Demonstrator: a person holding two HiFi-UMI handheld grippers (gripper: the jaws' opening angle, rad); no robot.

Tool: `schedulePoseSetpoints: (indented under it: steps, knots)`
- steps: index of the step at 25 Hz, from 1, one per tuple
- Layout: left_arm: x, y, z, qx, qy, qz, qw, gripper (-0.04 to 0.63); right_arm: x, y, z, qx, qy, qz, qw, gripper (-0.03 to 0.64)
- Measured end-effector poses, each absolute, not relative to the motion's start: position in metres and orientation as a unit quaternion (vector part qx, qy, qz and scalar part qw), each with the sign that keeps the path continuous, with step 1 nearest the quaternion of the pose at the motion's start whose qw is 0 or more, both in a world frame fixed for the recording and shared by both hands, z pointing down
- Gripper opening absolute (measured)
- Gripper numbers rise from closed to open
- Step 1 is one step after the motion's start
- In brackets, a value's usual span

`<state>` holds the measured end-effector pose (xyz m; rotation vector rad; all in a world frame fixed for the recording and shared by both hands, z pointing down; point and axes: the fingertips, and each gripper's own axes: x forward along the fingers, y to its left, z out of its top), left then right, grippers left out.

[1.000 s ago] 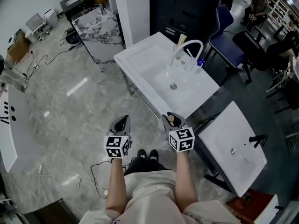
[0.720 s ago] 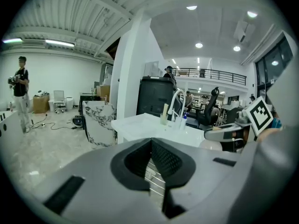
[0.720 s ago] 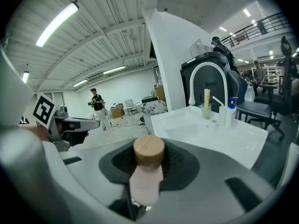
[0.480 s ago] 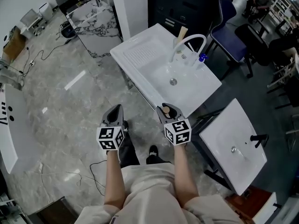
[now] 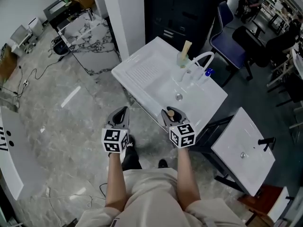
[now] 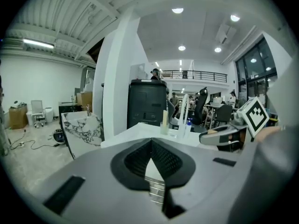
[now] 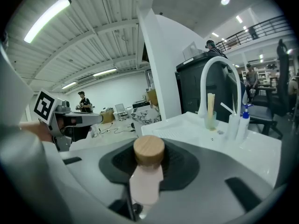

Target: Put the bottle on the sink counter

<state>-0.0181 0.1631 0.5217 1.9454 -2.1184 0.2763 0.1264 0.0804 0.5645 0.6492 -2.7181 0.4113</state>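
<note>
L gripper, R gripper nearer sink; 1 bottle in R.

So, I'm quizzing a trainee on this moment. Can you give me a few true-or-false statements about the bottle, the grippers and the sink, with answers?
1. The right gripper grips a bottle with a wooden cap. True.
2. The bottle already stands on the sink counter. False: it is in the right gripper, not set down.
3. The left gripper is wide open. False: its fingers are together, with nothing between them.
4. The faucet is white and arched. True.
</note>
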Motion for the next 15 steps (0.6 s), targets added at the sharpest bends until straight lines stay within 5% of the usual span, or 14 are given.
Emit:
schedulePoseSetpoints:
  steps: [15]
  knots:
    - [-0.115,0.109,0.513,0.737,-0.654,0.101,0.139,0.006,0.047,0.033,0.546,0.344,-0.914,0.165,0.134,0.106]
